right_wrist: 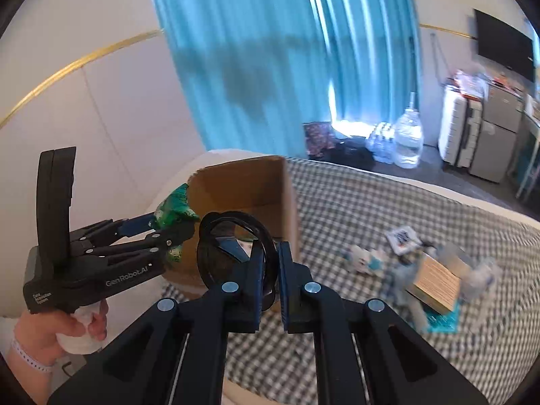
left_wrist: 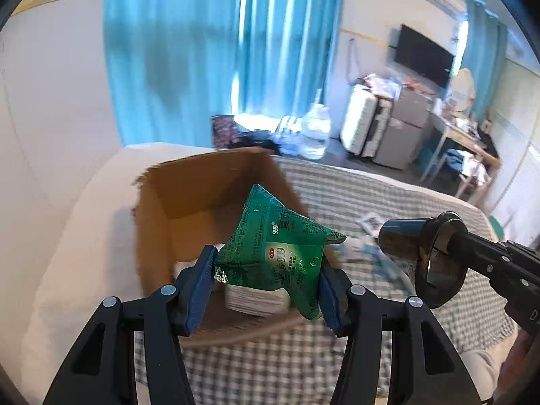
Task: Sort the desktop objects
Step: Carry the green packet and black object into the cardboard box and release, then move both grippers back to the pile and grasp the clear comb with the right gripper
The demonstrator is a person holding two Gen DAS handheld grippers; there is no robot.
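Left gripper (left_wrist: 268,271) pinches green sachet (left_wrist: 280,246) over cardboard box (left_wrist: 189,189), frame centre. Right gripper (right_wrist: 271,281), nearly shut, clamps dark cup (right_wrist: 233,249) by its rim.

The left gripper (left_wrist: 266,280) points down and forward, jaws half apart, pads pressing a green packet (left_wrist: 280,246); the right gripper (right_wrist: 271,280), at its 3 o'clock, has jaws nearly together, pinching a dark funnel (right_wrist: 233,249).
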